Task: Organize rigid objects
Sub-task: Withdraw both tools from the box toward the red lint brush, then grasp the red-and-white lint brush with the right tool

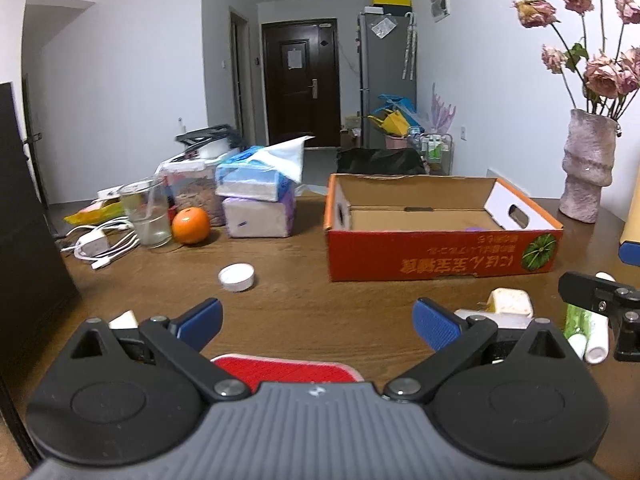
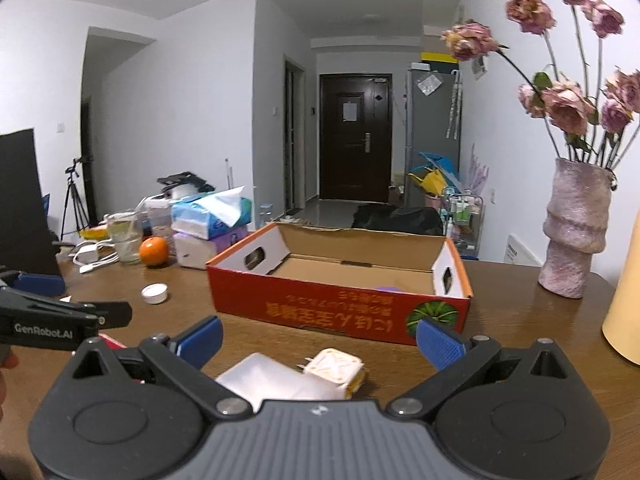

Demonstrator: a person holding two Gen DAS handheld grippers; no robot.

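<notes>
At centre right, the open cardboard box (image 1: 440, 254) has an orange-red outer wall printed with yellow characters and a green-and-black round fruit picture; its inside is plain brown, its end flaps white. The wooden table (image 1: 304, 304) is dark brown with a visible grain. At left sit a bright orange round fruit (image 1: 191, 225) and a white round plastic lid (image 1: 236, 277). The rough ceramic vase (image 2: 574, 226) at right is mottled pale pink, its dried roses (image 2: 568, 106) dusty pink. Both grippers carry blue ribbed finger pads (image 2: 438, 343) on black arms.
</notes>
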